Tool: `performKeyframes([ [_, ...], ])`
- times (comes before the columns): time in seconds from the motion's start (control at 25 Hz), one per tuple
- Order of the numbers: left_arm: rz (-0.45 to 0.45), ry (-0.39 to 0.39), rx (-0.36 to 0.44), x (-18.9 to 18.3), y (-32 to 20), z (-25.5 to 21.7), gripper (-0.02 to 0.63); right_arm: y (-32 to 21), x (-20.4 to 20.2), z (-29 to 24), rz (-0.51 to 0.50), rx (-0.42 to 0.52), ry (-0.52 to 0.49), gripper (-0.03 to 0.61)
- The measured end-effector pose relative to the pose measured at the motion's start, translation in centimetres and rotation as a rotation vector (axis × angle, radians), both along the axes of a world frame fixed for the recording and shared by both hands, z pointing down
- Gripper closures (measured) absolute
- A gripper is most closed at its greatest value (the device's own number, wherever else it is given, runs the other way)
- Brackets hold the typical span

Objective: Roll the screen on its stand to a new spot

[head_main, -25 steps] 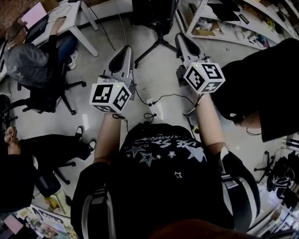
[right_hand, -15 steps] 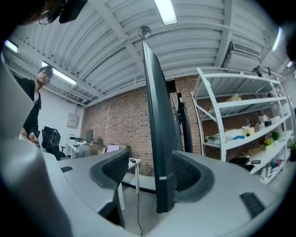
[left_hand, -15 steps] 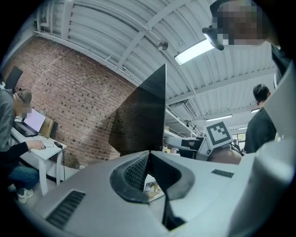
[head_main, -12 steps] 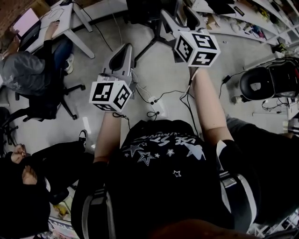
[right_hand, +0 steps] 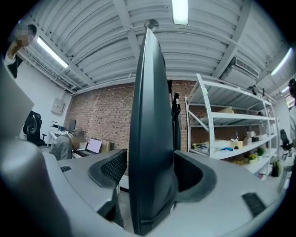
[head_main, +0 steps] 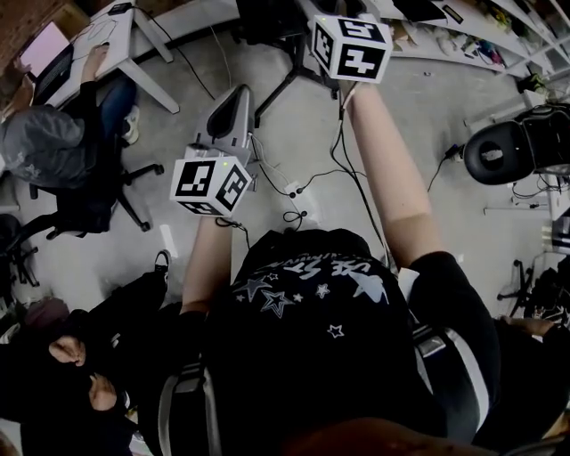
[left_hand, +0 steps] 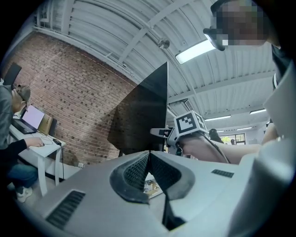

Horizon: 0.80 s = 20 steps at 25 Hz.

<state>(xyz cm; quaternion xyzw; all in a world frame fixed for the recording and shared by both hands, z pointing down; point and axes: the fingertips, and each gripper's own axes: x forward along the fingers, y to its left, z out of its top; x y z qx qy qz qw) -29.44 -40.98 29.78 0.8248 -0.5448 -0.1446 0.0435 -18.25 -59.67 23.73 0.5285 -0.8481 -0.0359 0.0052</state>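
The screen [right_hand: 150, 129] is a tall dark panel seen edge-on in the right gripper view, and its edge stands between the two jaws of my right gripper [right_hand: 152, 171]. The jaws are spread wide on either side of it, with a thin gap at the left pad [right_hand: 115, 169]. The left gripper view shows the screen [left_hand: 143, 115] as a black slab, with the right gripper's marker cube [left_hand: 187, 124] beside it. My left gripper [left_hand: 149, 155] is shut and empty, held lower and short of the screen. In the head view the left gripper [head_main: 233, 102] points forward, and the stand's dark legs [head_main: 287, 85] rest on the floor.
A person sits at a white desk [head_main: 134, 36] with a laptop [head_main: 44, 44] at far left. Another person [head_main: 71, 356] is close at lower left. Cables and a power strip [head_main: 298, 203] lie on the floor ahead. White shelves [head_main: 463, 27] and a black chair [head_main: 503, 151] stand to the right.
My right arm has reached forward and up to the screen. The left gripper has stayed put. The black-clothed person at the right has dropped out of view.
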Motion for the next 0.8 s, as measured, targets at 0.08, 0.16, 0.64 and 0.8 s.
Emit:
performKeyframes([
  [0.08,0.0,-0.001,-0.002,-0.1,0.0,0.2,0.602,-0.6,0.1,0.3,0.02,-0.002,0.013,0.268],
  [0.16,-0.001,-0.002,-0.006,-0.2,0.0,0.3,0.603,-1.2,0.1,0.5,0.034,-0.012,0.021,0.27],
  [0.64,-0.004,-0.008,-0.038,-0.4,0.4,1.7,0.602,-1.8,1.1,0.7,0.133,0.063,-0.021,0.367],
  [0.8,-0.01,-0.023,-0.057,-0.5,1.1,2.4,0.601,-1.5,1.1,0.6,0.148,0.088,-0.032,0.37],
])
